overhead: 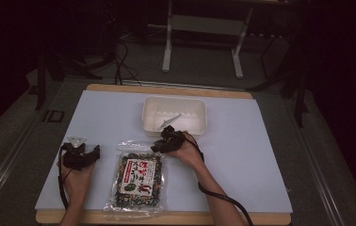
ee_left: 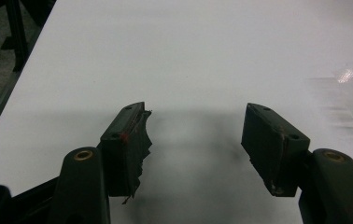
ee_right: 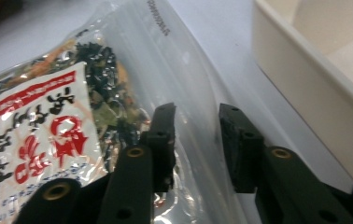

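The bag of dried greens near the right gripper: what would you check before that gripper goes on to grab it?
1. Right gripper open: ok, a gap shows between its jaws.
2. Jaws lined up on the clear top edge of the bag of dried greens: ok, they straddle the clear plastic.
3. Bag lying flat on the table: ok.
4. White tray clear of the gripper's path: cannot tell; its wall sits close beside one jaw.
5. Left gripper out of the way: ok, open over bare table.
6. Bag sealed: cannot tell.
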Action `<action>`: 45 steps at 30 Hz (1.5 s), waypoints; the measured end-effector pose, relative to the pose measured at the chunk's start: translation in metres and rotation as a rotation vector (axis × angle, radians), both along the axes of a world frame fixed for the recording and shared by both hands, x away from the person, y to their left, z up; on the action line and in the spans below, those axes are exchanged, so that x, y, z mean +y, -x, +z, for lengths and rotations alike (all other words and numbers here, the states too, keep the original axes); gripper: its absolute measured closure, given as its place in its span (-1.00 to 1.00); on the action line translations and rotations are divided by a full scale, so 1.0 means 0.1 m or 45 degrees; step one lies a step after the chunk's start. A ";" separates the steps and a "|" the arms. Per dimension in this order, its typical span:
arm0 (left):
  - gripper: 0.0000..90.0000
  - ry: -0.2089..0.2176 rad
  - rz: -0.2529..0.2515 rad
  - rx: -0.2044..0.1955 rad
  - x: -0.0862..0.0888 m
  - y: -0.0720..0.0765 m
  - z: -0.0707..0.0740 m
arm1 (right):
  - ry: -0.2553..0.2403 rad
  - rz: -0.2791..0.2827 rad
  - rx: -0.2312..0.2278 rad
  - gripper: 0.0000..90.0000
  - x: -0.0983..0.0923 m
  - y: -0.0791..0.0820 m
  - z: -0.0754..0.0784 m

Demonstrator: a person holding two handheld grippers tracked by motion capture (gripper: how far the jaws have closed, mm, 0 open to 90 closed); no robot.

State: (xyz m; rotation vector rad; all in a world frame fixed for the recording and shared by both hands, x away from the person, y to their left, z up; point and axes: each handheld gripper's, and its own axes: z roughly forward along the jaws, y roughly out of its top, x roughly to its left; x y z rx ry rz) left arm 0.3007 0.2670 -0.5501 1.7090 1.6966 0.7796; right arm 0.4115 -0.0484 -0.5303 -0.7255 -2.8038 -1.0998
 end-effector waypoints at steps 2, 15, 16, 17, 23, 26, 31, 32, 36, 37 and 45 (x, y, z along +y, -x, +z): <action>-0.10 0.000 0.000 0.000 0.00 0.00 0.00 | 0.010 -0.002 0.001 0.61 0.00 0.00 -0.01; -0.10 0.004 0.002 -0.001 0.00 0.00 0.00 | 0.053 0.069 -0.084 0.99 0.04 0.10 0.05; -0.10 0.006 0.004 -0.002 0.00 0.00 0.00 | 0.054 0.073 -0.088 0.99 0.03 0.11 0.06; -0.10 0.006 0.003 -0.003 0.00 0.00 0.00 | 0.054 0.074 -0.094 0.99 0.03 0.11 0.07; -0.10 0.008 0.001 -0.003 0.00 0.00 0.00 | 0.047 0.083 -0.139 0.99 0.00 0.15 0.16; -0.10 0.013 0.003 -0.003 0.01 0.00 0.00 | 0.031 0.078 -0.159 0.99 -0.04 0.15 0.24; -0.10 0.020 0.005 -0.005 0.01 0.00 0.00 | -0.010 0.085 -0.197 0.99 -0.08 0.18 0.38; -0.10 0.021 0.005 -0.004 0.02 0.00 0.00 | -0.013 0.085 -0.209 0.99 -0.08 0.19 0.40; -0.10 0.023 0.006 -0.005 0.02 0.01 0.00 | -0.016 0.103 -0.238 0.99 -0.08 0.21 0.49; -0.10 0.024 0.007 -0.007 0.02 0.01 0.01 | -0.020 0.107 -0.246 0.99 -0.08 0.21 0.50; -0.10 0.023 0.007 -0.008 0.02 0.01 0.00 | -0.040 0.124 -0.283 0.99 -0.08 0.24 0.61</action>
